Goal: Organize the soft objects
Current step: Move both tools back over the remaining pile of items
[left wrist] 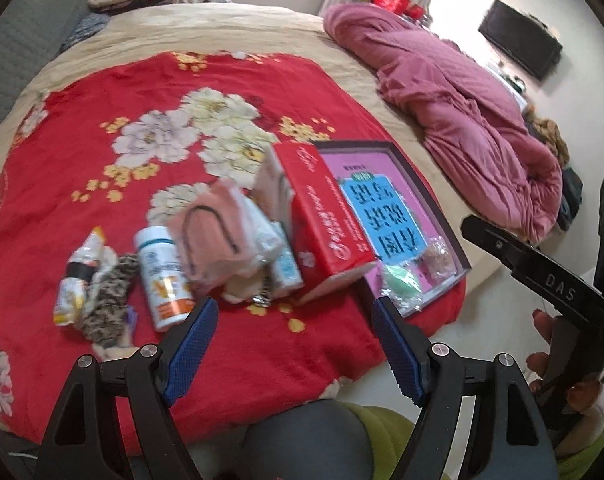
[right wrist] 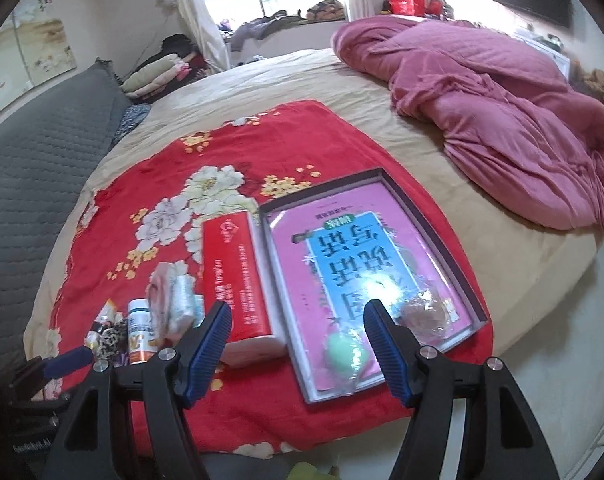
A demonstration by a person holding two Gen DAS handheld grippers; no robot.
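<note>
You held both tools above the near edge of the red floral blanket (left wrist: pixel 102 152), which lay spread over the beige bed (right wrist: pixel 481 248). The left gripper (left wrist: pixel 294 312) stood wide open with its blue ribbed pads (left wrist: pixel 190 344) clear of everything; nothing lay between them. The right gripper (right wrist: pixel 298 312) was likewise open and held nothing.

The soft objects were located as follows. A pink knitted cloth with a dark cord (left wrist: pixel 210 236) lay heaped against white plastic packets (left wrist: pixel 266 232), just beside the tall red cardboard box (left wrist: pixel 325 216). A leopard-print fabric piece (left wrist: pixel 106 304) lay near a white bottle with an orange label (left wrist: pixel 162 276) and a small crumpled sachet (left wrist: pixel 78 276). In the shallow dark-rimmed tray (right wrist: pixel 441 240), on a pink-and-blue book cover (right wrist: pixel 341 256), rested a mint-green round pad in clear wrap (right wrist: pixel 341 352) and a pale brown bagged bundle (right wrist: pixel 421 312). A crumpled rose-pink quilt (right wrist: pixel 501 120) lay well apart, on the far side of the bed.
</note>
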